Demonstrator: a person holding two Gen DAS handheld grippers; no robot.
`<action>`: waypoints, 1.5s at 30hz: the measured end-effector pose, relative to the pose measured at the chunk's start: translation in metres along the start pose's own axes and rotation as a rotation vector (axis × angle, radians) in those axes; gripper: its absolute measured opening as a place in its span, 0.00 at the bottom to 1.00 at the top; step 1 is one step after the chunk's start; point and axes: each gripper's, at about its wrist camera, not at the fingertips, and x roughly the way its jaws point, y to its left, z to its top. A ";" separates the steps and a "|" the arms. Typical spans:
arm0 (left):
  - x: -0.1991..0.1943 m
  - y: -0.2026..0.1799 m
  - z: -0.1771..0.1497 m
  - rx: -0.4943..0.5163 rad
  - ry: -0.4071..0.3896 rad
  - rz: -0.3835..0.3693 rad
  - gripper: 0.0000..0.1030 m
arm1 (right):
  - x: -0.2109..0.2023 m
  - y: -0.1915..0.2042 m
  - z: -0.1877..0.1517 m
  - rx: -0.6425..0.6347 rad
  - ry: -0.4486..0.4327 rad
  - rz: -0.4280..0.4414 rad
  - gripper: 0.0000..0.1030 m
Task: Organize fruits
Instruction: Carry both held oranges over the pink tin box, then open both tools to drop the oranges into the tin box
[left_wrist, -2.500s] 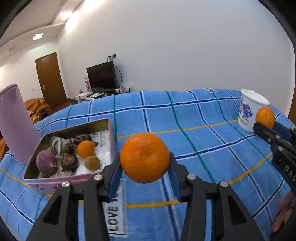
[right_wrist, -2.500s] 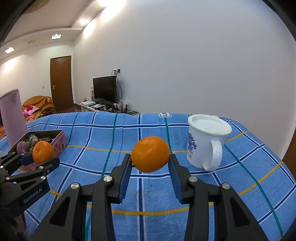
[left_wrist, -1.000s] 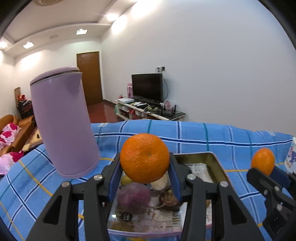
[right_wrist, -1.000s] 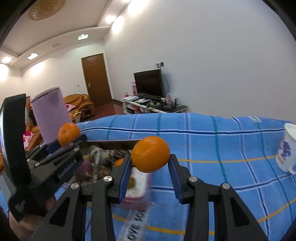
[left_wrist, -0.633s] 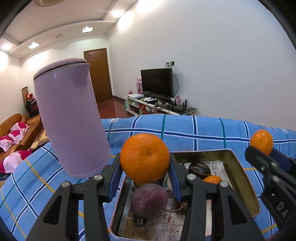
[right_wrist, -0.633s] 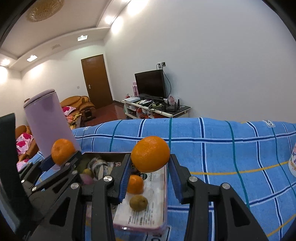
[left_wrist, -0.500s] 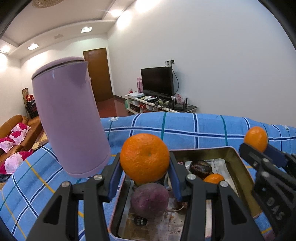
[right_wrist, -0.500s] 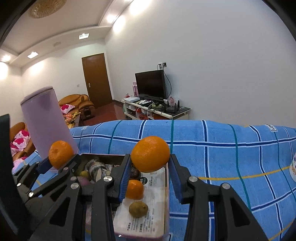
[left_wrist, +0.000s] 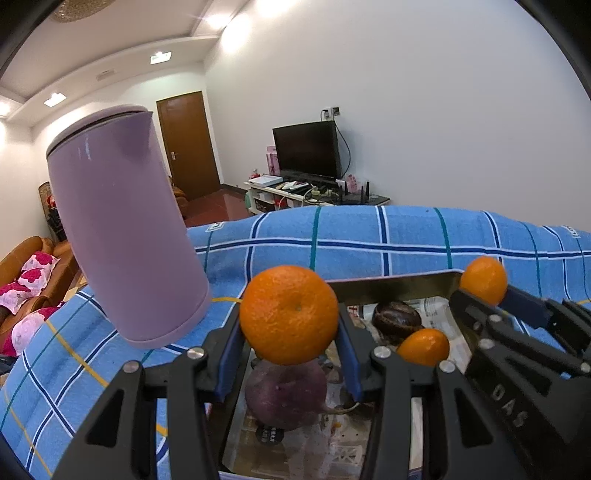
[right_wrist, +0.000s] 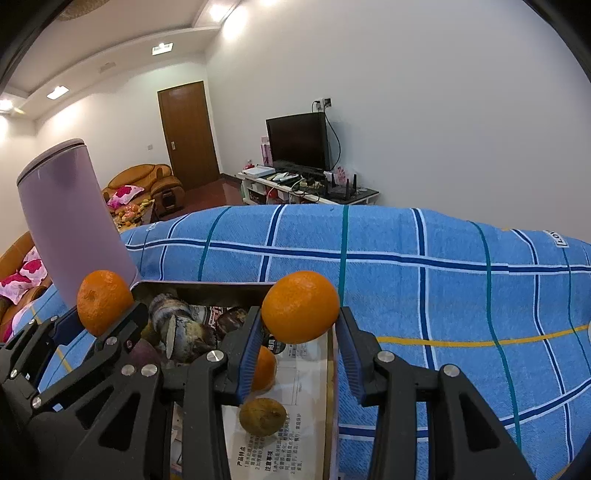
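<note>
Oranges (left_wrist: 289, 314) (right_wrist: 300, 306) clamped in both jaws, half hiding fruit in the tin (left_wrist: 406, 282) below.

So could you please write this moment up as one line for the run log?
left claw: grips orange | right claw: grips second orange | both above open tin | tin already holds fruit

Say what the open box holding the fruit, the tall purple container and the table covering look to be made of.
Box: likely tin; its inner walls have a dull brassy metallic sheen, and printed paper lines the bottom.
Purple container: probably matte plastic or coated metal; smooth, even lilac, soft highlights.
Table covering: woven cloth, blue plaid with visible ribbed texture.
</note>
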 end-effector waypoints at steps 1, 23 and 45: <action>0.000 0.000 0.000 0.002 0.001 0.000 0.47 | 0.002 0.002 -0.001 -0.007 0.009 -0.002 0.42; 0.006 0.008 0.000 -0.039 0.038 -0.016 0.47 | 0.016 0.009 -0.002 -0.050 0.081 0.081 0.42; 0.007 0.001 0.001 -0.018 0.050 -0.048 0.47 | -0.026 -0.013 -0.007 0.103 -0.086 0.119 0.63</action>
